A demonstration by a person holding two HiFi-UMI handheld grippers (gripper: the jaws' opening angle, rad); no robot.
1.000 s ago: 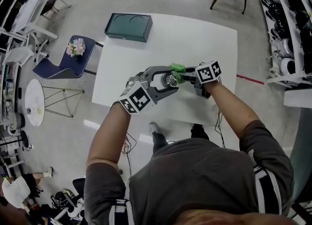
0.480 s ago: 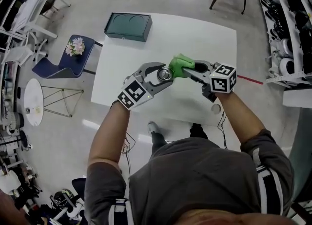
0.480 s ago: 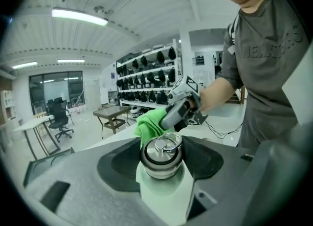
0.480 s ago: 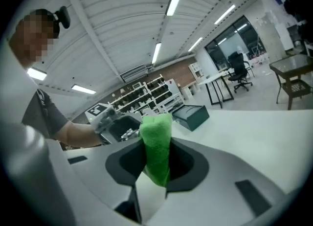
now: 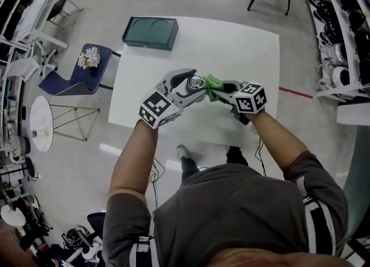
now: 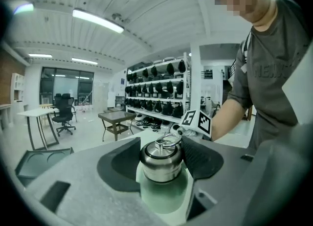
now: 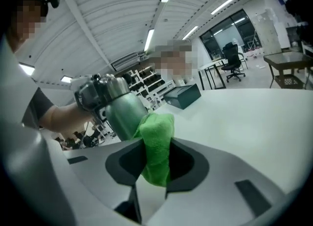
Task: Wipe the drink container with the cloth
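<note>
A pale green drink bottle [image 6: 164, 191] with a steel cap [image 5: 196, 81] is held above the white table [image 5: 243, 46]. My left gripper [image 5: 188, 84] is shut on its body just below the cap [image 6: 160, 160]. My right gripper [image 5: 217, 88] is shut on a folded green cloth [image 7: 156, 144], and the cloth [image 5: 211, 84] presses against the bottle's side [image 7: 121, 107], on the right of it in the head view.
A dark green box [image 5: 150, 32] lies on the table's far left corner. A blue chair with flowers [image 5: 85, 68] stands to the left of the table. Shelves of helmets [image 5: 341, 29] line the right side. A small round side table [image 5: 40, 121] sits at the left.
Both grippers moved up and away along the table with the bottle. The right gripper with the cloth drew back in against the bottle's side after swinging out to the right.
</note>
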